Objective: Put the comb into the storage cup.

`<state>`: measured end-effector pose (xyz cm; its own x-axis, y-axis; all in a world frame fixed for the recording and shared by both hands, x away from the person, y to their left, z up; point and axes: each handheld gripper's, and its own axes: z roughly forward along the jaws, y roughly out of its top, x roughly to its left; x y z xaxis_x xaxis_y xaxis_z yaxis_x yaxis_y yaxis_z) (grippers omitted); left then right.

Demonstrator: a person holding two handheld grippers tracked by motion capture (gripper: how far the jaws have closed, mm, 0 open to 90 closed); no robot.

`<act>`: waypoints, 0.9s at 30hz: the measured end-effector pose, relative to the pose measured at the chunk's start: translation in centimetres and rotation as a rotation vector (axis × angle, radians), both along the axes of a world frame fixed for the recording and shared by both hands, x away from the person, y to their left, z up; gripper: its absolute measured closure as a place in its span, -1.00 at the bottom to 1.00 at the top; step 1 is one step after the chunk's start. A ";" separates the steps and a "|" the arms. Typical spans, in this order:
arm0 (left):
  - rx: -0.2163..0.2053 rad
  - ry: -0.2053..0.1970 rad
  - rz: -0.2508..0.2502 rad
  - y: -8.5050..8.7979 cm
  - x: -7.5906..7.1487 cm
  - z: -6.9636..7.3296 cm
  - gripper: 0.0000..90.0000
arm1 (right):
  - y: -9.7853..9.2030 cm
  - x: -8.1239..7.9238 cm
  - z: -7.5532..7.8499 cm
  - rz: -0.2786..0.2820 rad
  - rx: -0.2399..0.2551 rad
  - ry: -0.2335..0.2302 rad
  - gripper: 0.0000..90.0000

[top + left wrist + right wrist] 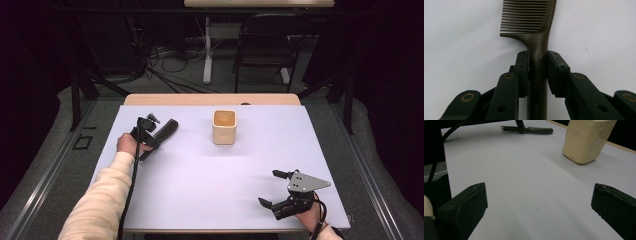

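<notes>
From above, the left gripper clasps the comb at the table's left, beside the cup; its own view shows pads squeezing the handle, lift pending; the right gripper gapes empty.

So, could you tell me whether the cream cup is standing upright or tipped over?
Upright: the cream cup stands on its base on the table, its open mouth facing up in the high view.
</notes>
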<state>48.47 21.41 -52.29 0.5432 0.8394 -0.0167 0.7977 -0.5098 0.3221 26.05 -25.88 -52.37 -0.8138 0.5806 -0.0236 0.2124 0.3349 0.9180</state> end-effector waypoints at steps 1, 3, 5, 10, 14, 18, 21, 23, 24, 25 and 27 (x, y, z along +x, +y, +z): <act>-0.015 -0.011 0.003 0.1 -0.2 0.2 0.59 | 0.0 0.0 0.0 0.000 0.000 0.001 -1.00; -0.019 -0.013 -0.002 0.2 -0.3 0.3 0.59 | 0.0 0.0 0.0 0.000 0.000 0.001 -1.00; -0.027 -0.025 -0.009 0.3 -0.6 0.6 0.59 | 0.0 0.0 0.0 0.001 -0.001 0.000 -1.00; -0.068 -0.053 -0.011 0.8 -1.3 1.1 0.59 | 0.0 0.0 0.0 0.000 -0.005 0.003 -1.00; -0.088 -0.066 -0.012 0.9 -1.7 1.3 0.59 | 0.0 0.0 0.0 -0.001 -0.005 0.003 -1.00; -0.109 -0.089 -0.008 1.2 -2.1 1.6 0.59 | 0.0 0.0 0.0 0.000 -0.008 0.004 -1.00; -0.129 -0.102 -0.008 1.4 -2.3 1.8 0.59 | 0.0 0.0 0.0 -0.001 -0.006 0.003 -1.00; -0.145 -0.111 -0.012 1.5 -2.5 1.8 0.59 | 0.0 0.0 0.0 -0.001 -0.006 0.002 -1.00; -0.153 -0.114 -0.009 1.5 -2.6 1.8 0.59 | 0.0 0.0 0.0 -0.001 -0.008 0.003 -1.00; -0.160 -0.121 -0.009 1.5 -2.8 1.8 0.59 | 0.0 0.0 0.0 -0.001 -0.009 0.003 -1.00; -0.167 -0.128 -0.012 1.5 -3.0 1.9 0.59 | 0.0 0.0 0.0 0.000 -0.006 0.002 -1.00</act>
<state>45.51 22.90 -50.42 0.5597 0.8243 -0.0855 0.7390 -0.4498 0.5015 26.06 -25.87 -52.38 -0.8136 0.5808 -0.0255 0.2145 0.3407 0.9154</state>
